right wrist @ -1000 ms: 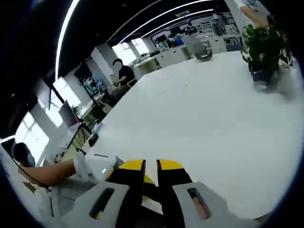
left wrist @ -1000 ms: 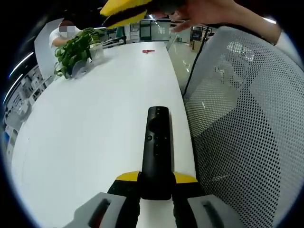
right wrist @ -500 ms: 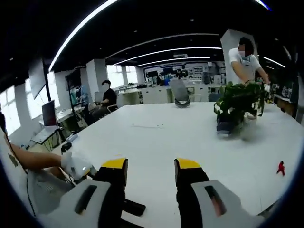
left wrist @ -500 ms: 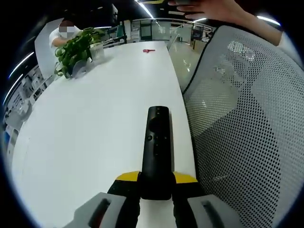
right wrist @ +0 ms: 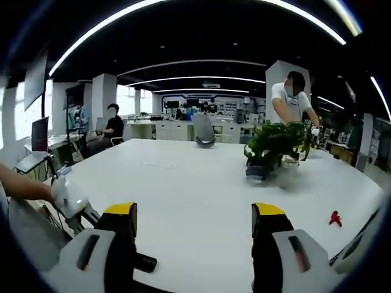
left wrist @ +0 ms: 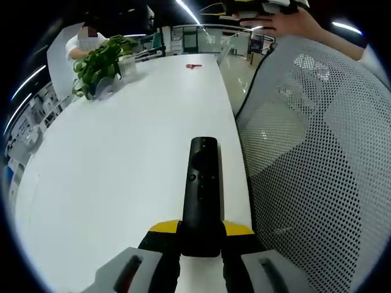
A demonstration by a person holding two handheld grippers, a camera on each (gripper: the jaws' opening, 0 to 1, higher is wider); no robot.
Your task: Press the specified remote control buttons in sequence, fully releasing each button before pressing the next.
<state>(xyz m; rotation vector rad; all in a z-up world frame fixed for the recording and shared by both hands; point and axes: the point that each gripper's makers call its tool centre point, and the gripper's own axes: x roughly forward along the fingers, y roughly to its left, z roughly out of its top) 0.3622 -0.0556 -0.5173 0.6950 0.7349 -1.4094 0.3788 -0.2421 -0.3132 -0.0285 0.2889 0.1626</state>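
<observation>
On white table [left wrist: 122,152], remote [left wrist: 202,189] lies lengthwise, near end clamped between left gripper [left wrist: 201,235] jaws. Right gripper [right wrist: 194,229] spread wide, empty, raised over table. Step: between presses, likely. Next: narrow right jaws, lower tip onto target button.

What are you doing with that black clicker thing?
A person holds a gripper in each hand. The left gripper is clamped on the near end of a black remote control, which lies on a big white table beside a mesh chair. The right gripper is open, holding nothing, up above the table. No button is being pressed. A potted plant and a small red thing sit farther off.
</observation>
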